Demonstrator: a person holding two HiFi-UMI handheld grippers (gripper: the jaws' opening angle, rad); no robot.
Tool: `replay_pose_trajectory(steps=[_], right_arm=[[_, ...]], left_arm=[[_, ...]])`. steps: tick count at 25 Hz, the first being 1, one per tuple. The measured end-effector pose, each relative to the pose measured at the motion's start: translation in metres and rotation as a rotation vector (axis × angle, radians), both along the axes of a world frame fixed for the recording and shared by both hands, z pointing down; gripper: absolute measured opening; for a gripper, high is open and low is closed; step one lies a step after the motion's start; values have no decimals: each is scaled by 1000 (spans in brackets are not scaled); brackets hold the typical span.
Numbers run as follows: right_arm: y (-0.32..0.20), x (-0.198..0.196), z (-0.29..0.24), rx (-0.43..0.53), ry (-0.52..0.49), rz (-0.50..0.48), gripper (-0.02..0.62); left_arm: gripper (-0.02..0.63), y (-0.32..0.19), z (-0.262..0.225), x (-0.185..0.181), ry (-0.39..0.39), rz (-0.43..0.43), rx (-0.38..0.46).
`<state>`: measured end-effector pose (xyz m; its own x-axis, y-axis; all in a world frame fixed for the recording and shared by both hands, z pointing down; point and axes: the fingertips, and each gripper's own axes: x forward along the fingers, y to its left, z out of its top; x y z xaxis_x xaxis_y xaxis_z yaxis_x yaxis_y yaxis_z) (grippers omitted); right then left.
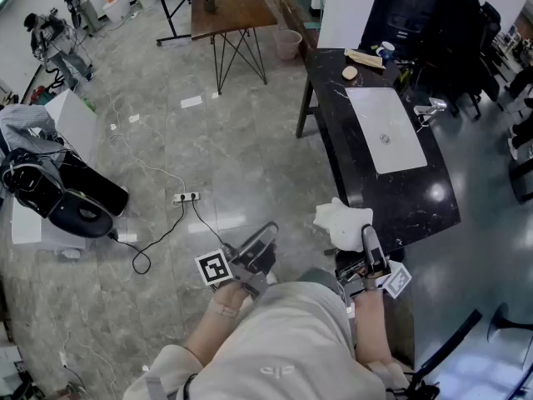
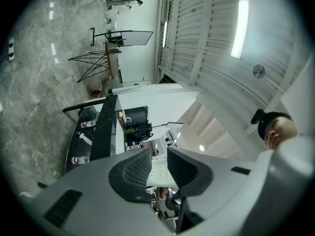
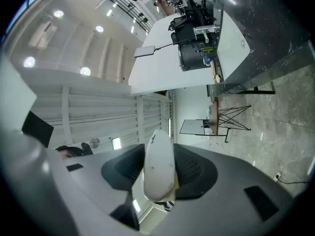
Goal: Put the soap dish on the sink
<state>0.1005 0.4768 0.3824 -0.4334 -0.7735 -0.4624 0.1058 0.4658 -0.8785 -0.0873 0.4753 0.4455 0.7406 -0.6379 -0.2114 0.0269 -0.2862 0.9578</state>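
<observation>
My right fingers [image 3: 189, 168] clamp the white soap dish [image 3: 158, 166] edgewise, by the near end of the counter [image 1: 416, 198], well short of the sink [image 1: 386, 127]. It looks stiff, light, glossy and probably slippery, so I'd grip mid-rim. My left fingers [image 2: 133, 171] stand slightly apart, empty.

Person: pale beige top [image 1: 287, 332] with small emblem [image 1: 275, 372]; left gripper [image 1: 265, 238], grey moulded shell, dark ribbed pads [image 2: 132, 173], cube [image 1: 214, 267] bearing black-and-white square marker; right gripper [image 1: 369, 242], same grey build, marker cube [image 1: 397, 280] alongside.
</observation>
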Motion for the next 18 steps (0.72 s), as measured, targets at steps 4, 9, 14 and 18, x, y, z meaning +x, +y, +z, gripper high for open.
replay_pose_trajectory(steps=[4,9,14,18], right_arm=[[3,4,13,-19,12,16,196],[5,4,14,-28,9,47,196],[1,5,23,-35,2,49,196],[-11,4,31,-42,-5,40,195]], left_arm=[[101,2,4,-3,-4,10,1],[101,-1,1,-6,-1,30,7],[101,-6,6,-6,-13,38,4],[101,-15,9,-9,-27,30,2]])
